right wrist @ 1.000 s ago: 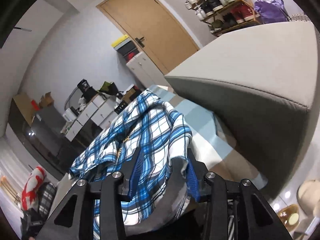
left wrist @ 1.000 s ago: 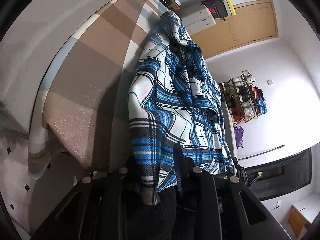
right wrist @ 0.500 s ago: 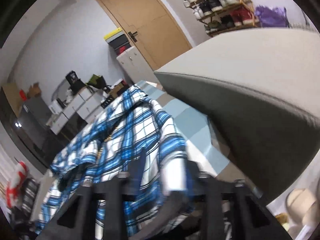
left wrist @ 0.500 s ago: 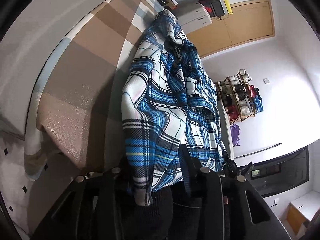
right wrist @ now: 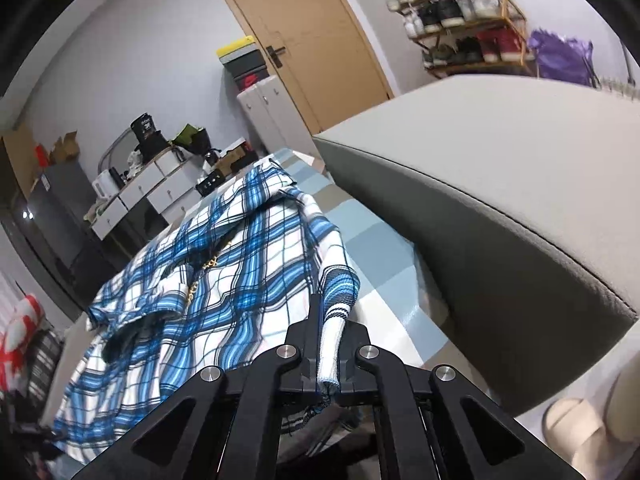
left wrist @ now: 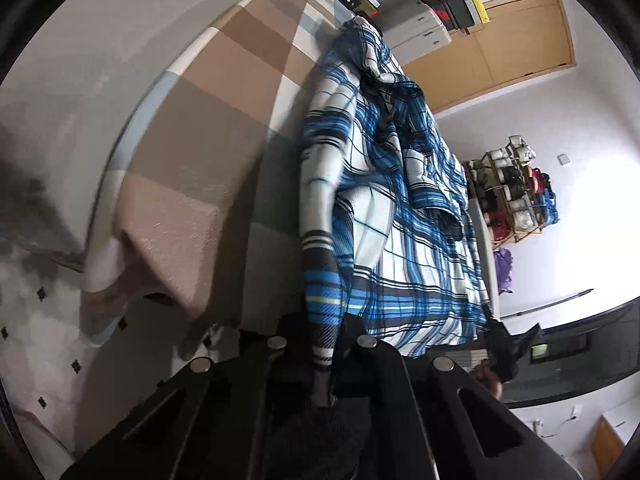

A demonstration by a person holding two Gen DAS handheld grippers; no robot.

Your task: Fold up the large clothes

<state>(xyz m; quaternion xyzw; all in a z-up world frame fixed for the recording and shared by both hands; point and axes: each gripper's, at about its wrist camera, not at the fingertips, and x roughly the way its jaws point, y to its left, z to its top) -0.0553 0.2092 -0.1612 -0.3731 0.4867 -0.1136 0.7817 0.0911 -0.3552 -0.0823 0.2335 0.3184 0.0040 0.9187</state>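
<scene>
Plaid shirt gripped at two points on checked bedspread

Blue-and-white plaid shirt (left wrist: 384, 208) lies spread along a bed covered with a beige, white and pale-blue checked bedspread (left wrist: 224, 120), reaching towards the far end of the bed. The left hand-held gripper (left wrist: 326, 344) has just been closing and now pinches a striped edge of the shirt at the bed's near edge, fabric pulled taut between its jaws. The right hand-held gripper (right wrist: 328, 354) has likewise just been closing and now clamps a bunched strip of the same shirt, its white hem hanging between the pads, near the side of the bed beside a grey upholstered block (right wrist: 500, 184). A wooden door (right wrist: 304, 40), a shoe rack (right wrist: 460, 12) and white drawer units (right wrist: 144, 188) stand beyond the bed.
</scene>
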